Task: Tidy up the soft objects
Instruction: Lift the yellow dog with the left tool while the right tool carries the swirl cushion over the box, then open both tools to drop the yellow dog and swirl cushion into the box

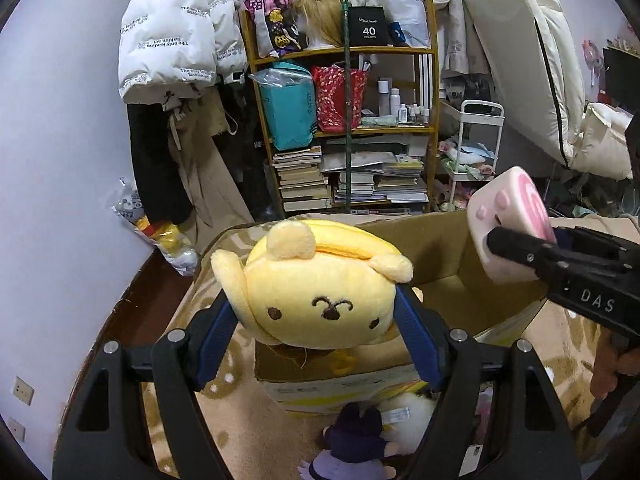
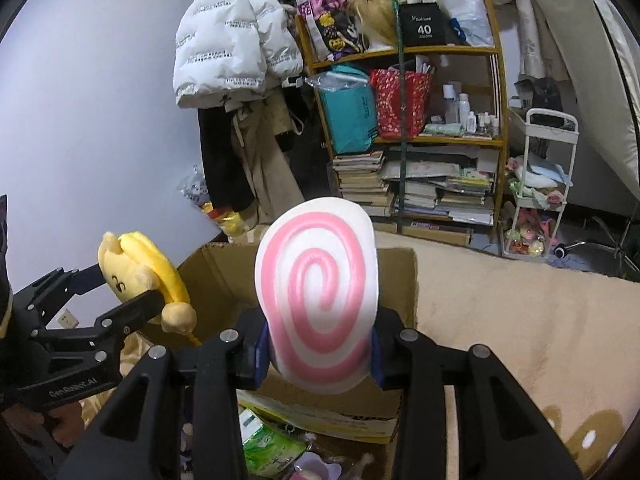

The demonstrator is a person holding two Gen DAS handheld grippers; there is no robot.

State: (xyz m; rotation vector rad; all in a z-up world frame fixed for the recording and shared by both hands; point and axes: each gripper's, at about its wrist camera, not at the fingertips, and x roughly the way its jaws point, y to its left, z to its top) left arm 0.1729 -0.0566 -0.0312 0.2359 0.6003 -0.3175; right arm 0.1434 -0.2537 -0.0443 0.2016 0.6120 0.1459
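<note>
My left gripper [image 1: 316, 312] is shut on a yellow dog plush [image 1: 316, 288] and holds it above the near edge of an open cardboard box [image 1: 440, 248]. It also shows in the right wrist view [image 2: 136, 276]. My right gripper [image 2: 318, 344] is shut on a white squishy cushion with a pink spiral [image 2: 318, 292], held over the box [image 2: 224, 280]. In the left wrist view the cushion [image 1: 508, 224] sits at the right, above the box's right wall.
A purple-haired doll [image 1: 352, 440] and a white plush [image 1: 404, 412] lie on the beige rug [image 1: 240, 420] in front of the box. A green packet [image 2: 268, 444] lies below. A bookshelf [image 1: 344, 128], hanging coats [image 1: 176, 40] and a white cart [image 2: 540, 184] stand behind.
</note>
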